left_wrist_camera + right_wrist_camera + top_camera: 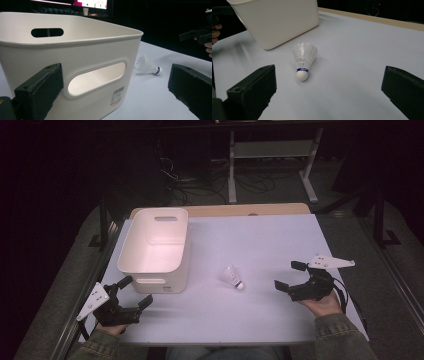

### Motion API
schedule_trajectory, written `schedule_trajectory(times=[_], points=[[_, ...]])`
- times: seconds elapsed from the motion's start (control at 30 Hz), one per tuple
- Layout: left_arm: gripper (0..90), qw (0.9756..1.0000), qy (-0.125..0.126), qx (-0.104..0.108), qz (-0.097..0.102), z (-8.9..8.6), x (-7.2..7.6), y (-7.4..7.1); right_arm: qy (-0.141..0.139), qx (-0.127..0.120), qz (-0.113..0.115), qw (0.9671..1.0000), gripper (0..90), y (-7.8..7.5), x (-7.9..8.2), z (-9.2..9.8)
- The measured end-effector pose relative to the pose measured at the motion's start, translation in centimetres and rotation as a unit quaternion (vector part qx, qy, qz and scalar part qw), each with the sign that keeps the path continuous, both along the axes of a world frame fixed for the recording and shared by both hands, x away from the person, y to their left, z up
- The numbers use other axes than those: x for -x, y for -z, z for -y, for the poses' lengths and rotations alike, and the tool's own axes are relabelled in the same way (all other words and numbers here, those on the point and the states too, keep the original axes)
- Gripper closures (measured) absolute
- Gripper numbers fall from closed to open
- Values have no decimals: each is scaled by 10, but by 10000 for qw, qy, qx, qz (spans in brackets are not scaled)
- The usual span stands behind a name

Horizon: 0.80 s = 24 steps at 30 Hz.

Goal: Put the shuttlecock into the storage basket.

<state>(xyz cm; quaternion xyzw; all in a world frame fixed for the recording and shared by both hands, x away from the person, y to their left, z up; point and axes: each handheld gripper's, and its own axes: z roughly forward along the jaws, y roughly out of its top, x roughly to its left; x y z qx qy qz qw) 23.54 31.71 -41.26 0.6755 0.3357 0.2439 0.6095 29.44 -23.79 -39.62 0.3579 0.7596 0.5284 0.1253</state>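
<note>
A white shuttlecock [233, 278] with a blue band lies on its side on the white table [260, 245], cork toward the front right. It also appears in the left gripper view [148, 67] and the right gripper view [304, 60]. A white plastic bin [156, 249] with handle slots stands at the left. My left gripper [135, 291] sits open just in front of the bin [75, 62], holding nothing. My right gripper [289, 276] is open to the right of the shuttlecock, facing it, with a gap of table between them.
The bin [277, 20] looks empty inside. A wooden strip [225, 210] runs along the table's far edge. Beyond it stand a metal frame [272, 160] and cables on a dark floor. Bare table lies between the two grippers.
</note>
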Motion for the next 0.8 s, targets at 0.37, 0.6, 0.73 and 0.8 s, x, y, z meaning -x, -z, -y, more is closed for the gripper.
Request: schedule_trajectory(times=[0.37, 0.6, 0.73, 0.8], points=[[0, 10000, -11, 62, -24, 1, 0, 0, -132, -18, -36, 9999, 0, -4, -7, -9], [0, 10000, -17, 30, -21, 0, 0, 0, -179, 2, -55, 9998, 0, -6, -10, -13], [0, 10000, -16, 33, -21, 0, 0, 0, -190, 42, -160, 9997, 0, -6, -13, -15], [0, 10000, -20, 35, -30, 1, 0, 0, -217, 81, -197, 9995, 0, -6, -15, -17]])
